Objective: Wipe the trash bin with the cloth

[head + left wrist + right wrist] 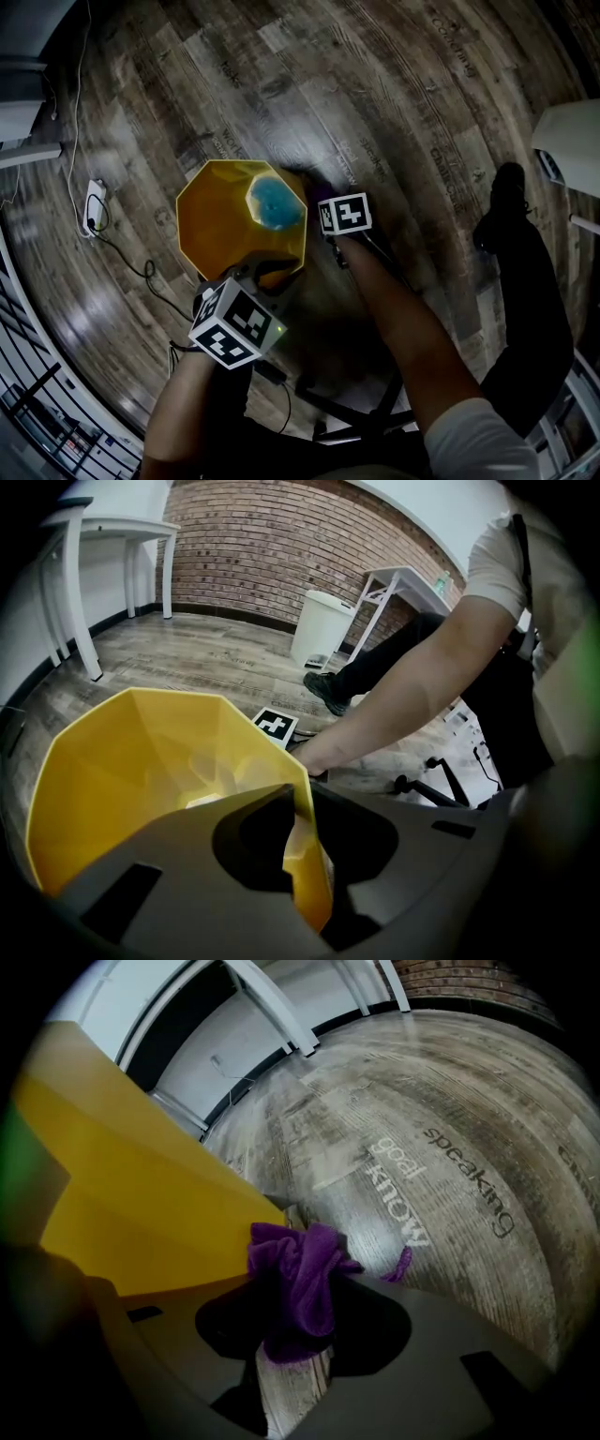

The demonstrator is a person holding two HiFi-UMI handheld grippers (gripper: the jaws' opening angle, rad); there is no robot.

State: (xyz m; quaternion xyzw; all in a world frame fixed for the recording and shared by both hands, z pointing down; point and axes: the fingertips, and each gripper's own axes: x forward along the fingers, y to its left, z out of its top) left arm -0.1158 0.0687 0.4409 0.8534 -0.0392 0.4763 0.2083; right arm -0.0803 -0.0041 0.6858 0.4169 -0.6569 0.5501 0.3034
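**Wiping the outer wall while the rim is pinned**

The left gripper (298, 810) has its jaws nearly together, clamped on the near rim of the yellow trash bin (141, 761), with the thin wall pinched between them. The right gripper (305, 1290) is clamped on a bunched purple cloth (286, 1246), which bulges past the tips. The cloth sits low against the bin's outer wall on the side away from the left gripper's hold. Whether it presses on the plastic I cannot tell.

The step in hand looks like wiping that outer wall. To do it well, the soft wad should meet the plastic, not the hard tips. The push should be gentle and aimed toward the pinned rim, since the bin is probably light and may slide or tip. Each stroke should follow one flat facet at a time.

The bin stands upright on the plank floor (394, 103), mouth up, with a blue patch (274, 202) at its bottom. A white pedal bin (323, 630) stands well apart from it.
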